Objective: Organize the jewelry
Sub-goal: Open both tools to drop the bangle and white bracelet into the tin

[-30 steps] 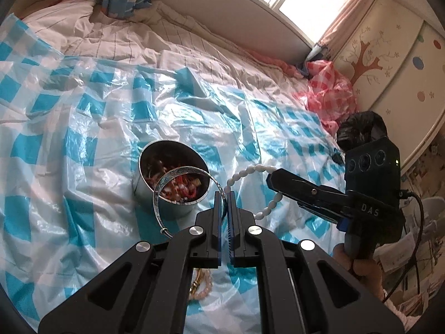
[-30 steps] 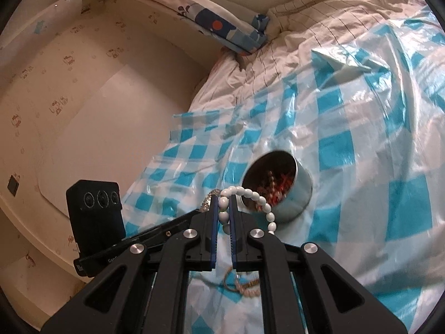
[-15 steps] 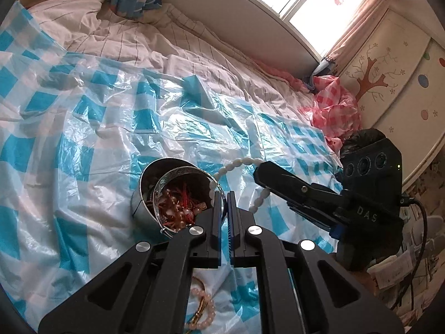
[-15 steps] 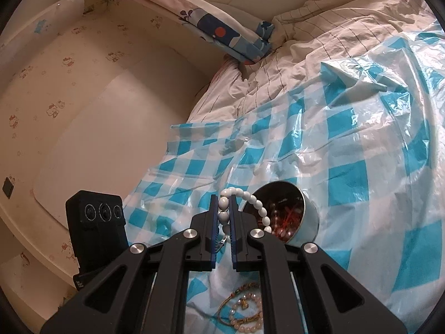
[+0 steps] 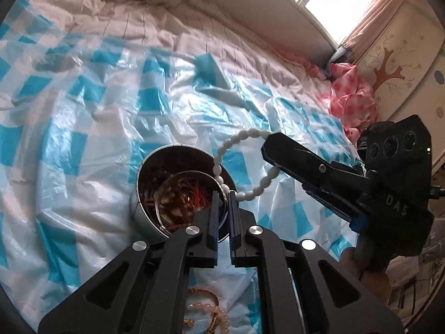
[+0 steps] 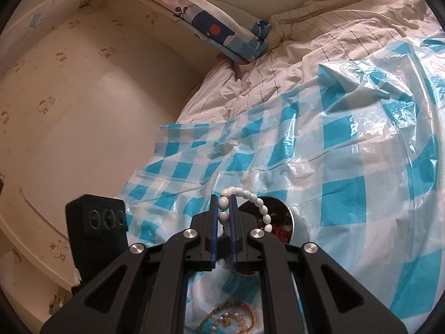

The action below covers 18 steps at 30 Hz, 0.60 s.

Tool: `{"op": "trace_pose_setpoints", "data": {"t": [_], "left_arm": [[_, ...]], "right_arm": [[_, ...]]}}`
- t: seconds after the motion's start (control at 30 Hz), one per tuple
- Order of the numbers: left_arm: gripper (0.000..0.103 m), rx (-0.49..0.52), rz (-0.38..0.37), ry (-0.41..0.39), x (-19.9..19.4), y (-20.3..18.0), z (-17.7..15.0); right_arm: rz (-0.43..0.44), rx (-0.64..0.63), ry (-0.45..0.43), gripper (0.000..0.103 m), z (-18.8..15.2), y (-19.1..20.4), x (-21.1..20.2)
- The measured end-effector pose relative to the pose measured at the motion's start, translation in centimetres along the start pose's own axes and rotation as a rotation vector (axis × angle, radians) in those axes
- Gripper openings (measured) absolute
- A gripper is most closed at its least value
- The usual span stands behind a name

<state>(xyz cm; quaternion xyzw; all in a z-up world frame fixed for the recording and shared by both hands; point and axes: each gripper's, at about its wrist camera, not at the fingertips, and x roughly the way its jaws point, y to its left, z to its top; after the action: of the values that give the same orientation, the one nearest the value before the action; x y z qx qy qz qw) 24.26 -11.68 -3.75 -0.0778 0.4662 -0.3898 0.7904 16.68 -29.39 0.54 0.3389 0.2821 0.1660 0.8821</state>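
Left wrist view: the left tool [image 5: 222,194] has its two fingers drawn close together, clenched on the thin rim of a silver bangle [image 5: 178,178] that hangs over the mouth of a round metal tin [image 5: 144,217]. The tin stands on a blue-and-white checked plastic sheet [image 5: 83,128] spread over the bed [image 5: 172,19], and it holds a tangle of red and brown beaded pieces [image 5: 192,197]. To the right, the right tool [image 5: 267,146] reaches in from the side, grasping a white bead bracelet [image 5: 222,150]; the loop hangs from its tip, and its lower beads lie just beside the left tool's fingertips and the tin's rim. Under the left tool, at the bottom edge, a pink bead bracelet [image 5: 211,310] and a gold chain [image 5: 214,327] lie on the sheet.

Right wrist view: the right tool [image 6: 223,200] is clenched on the white bead bracelet [image 6: 258,203], with beads pinched between its fingers and the rest of the loop arching to the right over the metal tin [image 6: 289,220]. The tin sits just beyond and right of the fingers on the checked sheet [image 6: 342,144]. The black camera block of the left tool [image 6: 97,217] shows at the left. A small heap of gold and pink bead jewelry [image 6: 230,317] lies on the sheet at the bottom, between the tool's arms. A blue patterned pillow [image 6: 222,36] lies at the head of the bed.
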Motion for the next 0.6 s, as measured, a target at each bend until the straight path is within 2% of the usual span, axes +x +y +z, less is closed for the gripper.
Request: {"op": "trace_pose_setpoints", "data": {"t": [0.13, 0.3, 0.4, 0.6], "left_arm": [[0.008, 0.001, 0.023, -0.008, -0.3, 0.1, 0.1], [0.022, -0.046, 0.058, -0.066, -2.2, 1.1, 0.4], [0.027, -0.07, 0.091, -0.086, -2.8, 2.0, 0.5], [0.036, -0.01, 0.189, -0.105, -2.9, 1.3, 0.4]], "right_arm": [[-0.017, -0.007, 0.013, 0.01, -0.1, -0.3, 0.5], [-0.017, -0.009, 0.015, 0.01, -0.1, -0.4, 0.7], [-0.016, -0.014, 0.02, 0.01, -0.1, -0.3, 1.0], [-0.021, -0.037, 0.024, 0.01, -0.2, 0.5, 1.0]]}}
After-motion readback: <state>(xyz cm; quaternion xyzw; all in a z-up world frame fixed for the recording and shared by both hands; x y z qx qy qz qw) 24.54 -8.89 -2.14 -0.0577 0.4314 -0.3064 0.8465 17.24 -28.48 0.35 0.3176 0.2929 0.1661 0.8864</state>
